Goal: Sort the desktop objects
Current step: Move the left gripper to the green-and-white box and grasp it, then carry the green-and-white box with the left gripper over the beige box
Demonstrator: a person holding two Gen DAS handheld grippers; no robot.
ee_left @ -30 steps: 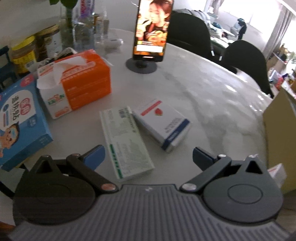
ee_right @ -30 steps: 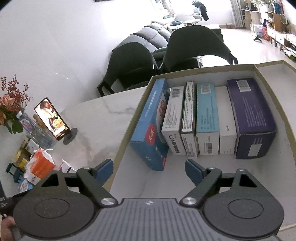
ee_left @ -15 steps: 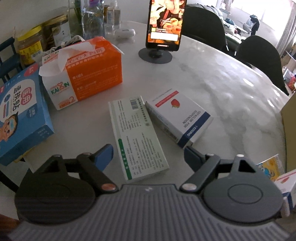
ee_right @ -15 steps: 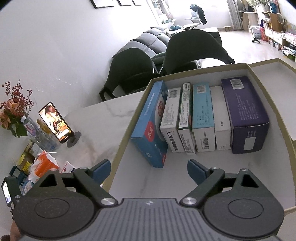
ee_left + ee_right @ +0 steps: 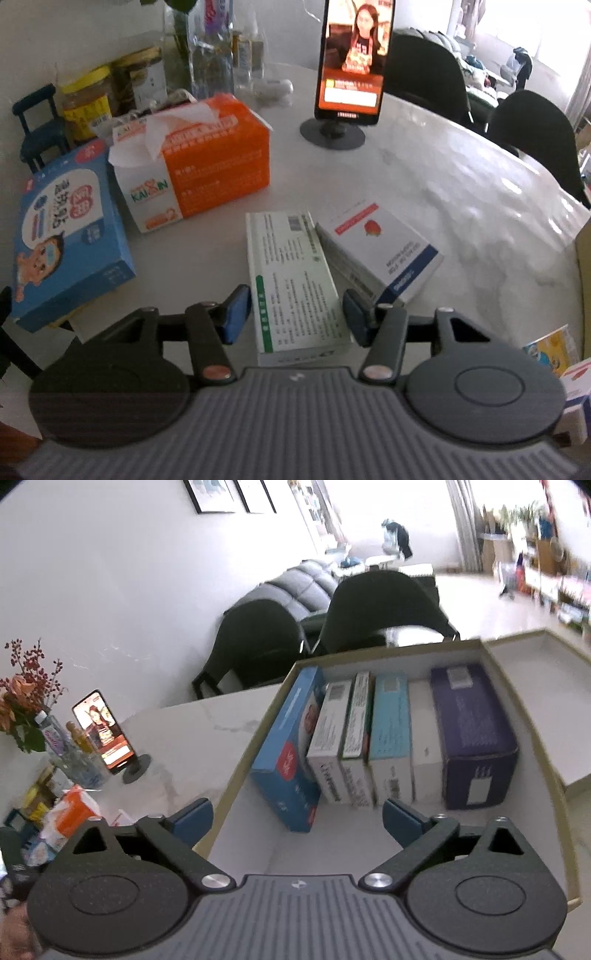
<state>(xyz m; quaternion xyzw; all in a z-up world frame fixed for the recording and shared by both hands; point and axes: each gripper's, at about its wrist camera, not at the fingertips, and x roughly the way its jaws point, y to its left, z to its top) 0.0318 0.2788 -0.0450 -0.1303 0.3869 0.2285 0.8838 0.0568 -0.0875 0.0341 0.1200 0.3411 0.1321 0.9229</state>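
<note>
— Between the left claw point(image 5: 297, 312)'s parted fingers lies the green-striped white carton point(image 5: 291, 284), flat on the worktop point(image 5: 461, 206), unclamped; beside it, touching, a white box with a red strawberry point(image 5: 380, 251).
— Any readable writing?
— "KAIXIN" on the orange tissue box point(image 5: 199, 173).
— Right claw point(image 5: 297, 818)?
— Spread wide, holding nothing, above the tray point(image 5: 243, 775) of upright boxes.

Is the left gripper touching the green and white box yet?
Apart. In the left wrist view the left gripper straddles the green and white box with table showing between each pad and the box's sides.
</note>
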